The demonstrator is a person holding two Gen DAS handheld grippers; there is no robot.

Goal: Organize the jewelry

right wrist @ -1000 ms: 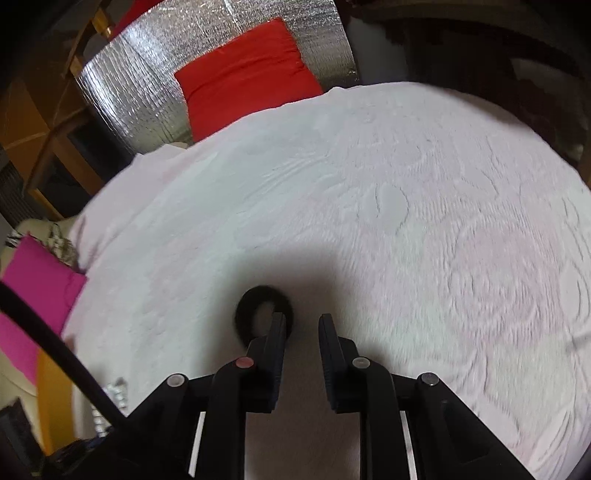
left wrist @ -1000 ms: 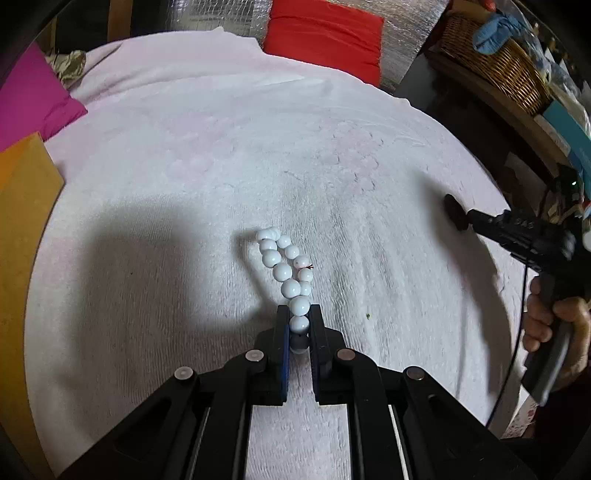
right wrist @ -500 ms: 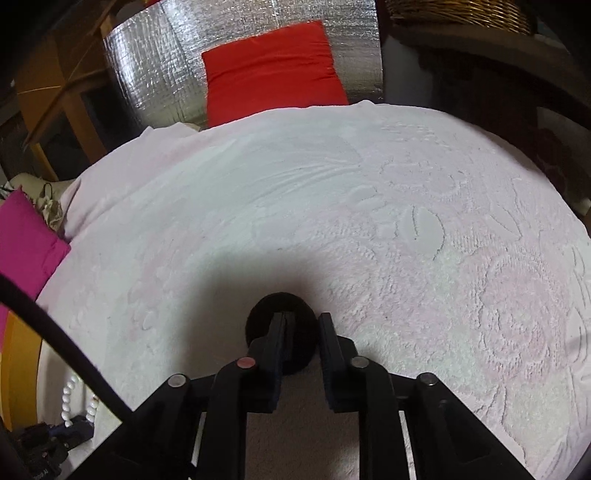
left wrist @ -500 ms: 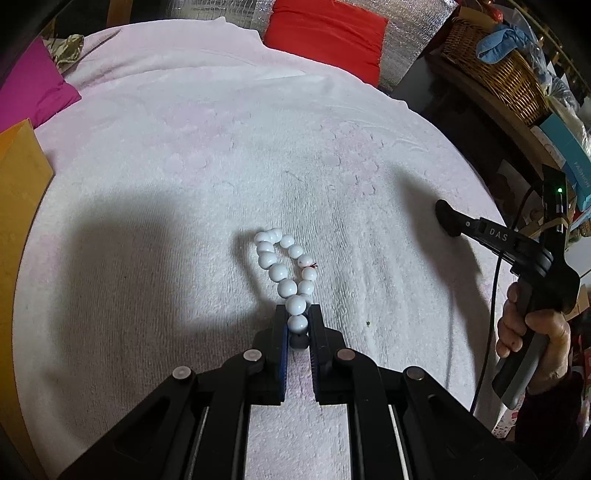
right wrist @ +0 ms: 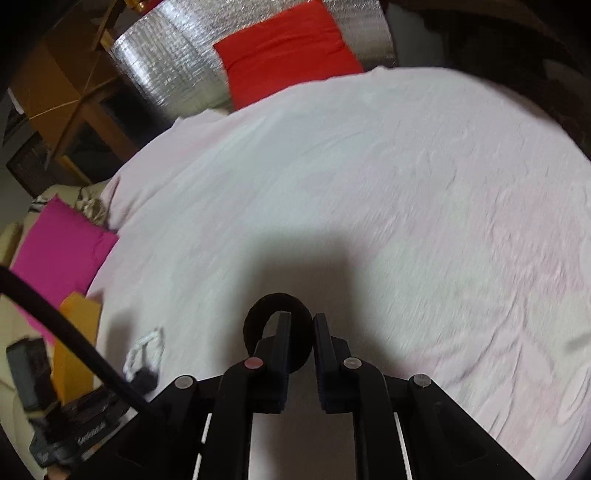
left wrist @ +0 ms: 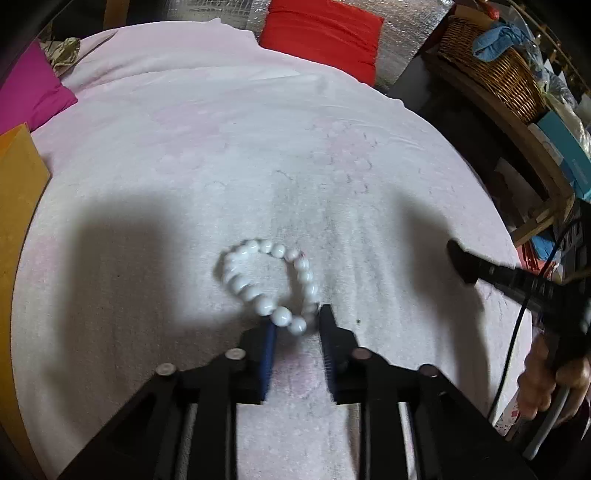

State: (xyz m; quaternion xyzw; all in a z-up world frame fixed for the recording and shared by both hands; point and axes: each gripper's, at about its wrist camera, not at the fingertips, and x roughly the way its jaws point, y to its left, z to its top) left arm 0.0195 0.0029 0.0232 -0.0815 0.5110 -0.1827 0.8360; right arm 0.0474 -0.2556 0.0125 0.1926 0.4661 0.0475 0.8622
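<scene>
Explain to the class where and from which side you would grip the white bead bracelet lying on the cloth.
Probably the near arc of the white bead bracelet, approached from the camera side: it lies as an open ring on the pink cloth, and those beads already sit between the open left gripper fingers, which could pinch across the strand.

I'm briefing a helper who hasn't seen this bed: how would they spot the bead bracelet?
Start at the pale pink textured bedspread with the red cushion at its far edge. Just ahead of the open left gripper lies a ring of glossy round white beads, the only white, shiny item there.
</scene>
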